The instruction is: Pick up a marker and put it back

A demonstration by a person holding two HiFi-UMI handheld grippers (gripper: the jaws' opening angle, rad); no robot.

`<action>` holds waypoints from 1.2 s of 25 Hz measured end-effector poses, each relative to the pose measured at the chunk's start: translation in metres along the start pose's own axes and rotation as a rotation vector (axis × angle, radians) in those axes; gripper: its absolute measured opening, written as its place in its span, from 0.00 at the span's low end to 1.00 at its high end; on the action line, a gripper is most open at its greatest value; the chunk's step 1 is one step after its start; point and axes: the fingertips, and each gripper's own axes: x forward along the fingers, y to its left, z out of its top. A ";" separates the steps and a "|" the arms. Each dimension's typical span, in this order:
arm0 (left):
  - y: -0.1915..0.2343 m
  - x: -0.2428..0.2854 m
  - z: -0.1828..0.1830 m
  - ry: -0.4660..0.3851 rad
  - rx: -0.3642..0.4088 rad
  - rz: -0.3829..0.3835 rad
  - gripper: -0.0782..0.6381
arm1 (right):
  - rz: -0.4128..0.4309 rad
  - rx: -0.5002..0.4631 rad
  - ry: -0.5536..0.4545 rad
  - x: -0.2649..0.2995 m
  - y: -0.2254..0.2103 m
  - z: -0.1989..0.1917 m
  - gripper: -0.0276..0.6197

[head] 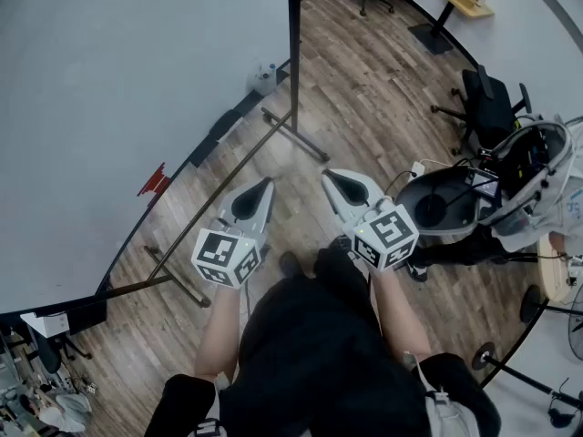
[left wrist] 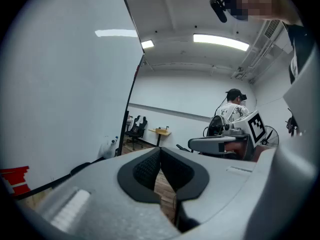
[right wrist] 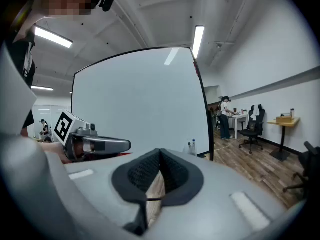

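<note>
Okay, I'm looking down over both arms, and the left tongs [head: 266,183] and the right tongs [head: 329,176] are side by side, held out in front of the body. They sit close together but don't touch, and both noses point toward the whiteboard [head: 137,80]. In the left gripper view the dark pads meet at the tip, so that pair is fully closed with nothing pinched, just wooden floor [head: 364,89] showing through the gap lower down. It's the same in the right gripper view: pads pressed together at the tip and nothing gripped. From that side I catch the left tongs off to the left with their marker cube facing me.

The only candidate I see for the marker [head: 221,126] is a dark oblong shape lying on the ledge along the whiteboard's bottom edge. It's well ahead of both tongs and too small for me to be sure. Further down the same ledge there's a red object [head: 153,182], and a spray bottle [head: 264,77] stands at the board's far end near the black upright of the frame. Off to the right, another person [head: 537,189] in a white shirt is bent over some gear, with a black office chair [head: 487,107] just behind them
</note>
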 end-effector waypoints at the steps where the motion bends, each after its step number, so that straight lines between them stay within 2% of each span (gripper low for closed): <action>1: -0.001 -0.001 0.000 0.001 0.000 -0.001 0.12 | 0.000 -0.003 0.001 0.000 0.001 0.000 0.05; 10: -0.012 -0.004 -0.001 0.010 0.018 -0.020 0.12 | -0.008 -0.048 0.010 -0.008 0.008 0.002 0.05; 15: -0.011 0.000 -0.001 0.017 0.022 -0.033 0.12 | -0.003 0.051 -0.010 -0.005 0.002 0.003 0.05; 20: -0.006 0.001 -0.006 0.030 0.016 -0.033 0.12 | -0.028 0.072 0.017 -0.001 -0.003 -0.004 0.05; 26: 0.007 0.005 -0.014 0.035 -0.073 -0.042 0.12 | -0.017 0.104 0.057 0.009 -0.004 -0.011 0.05; 30: 0.021 0.017 -0.016 0.047 -0.095 -0.024 0.12 | -0.005 0.106 0.068 0.022 -0.014 -0.010 0.05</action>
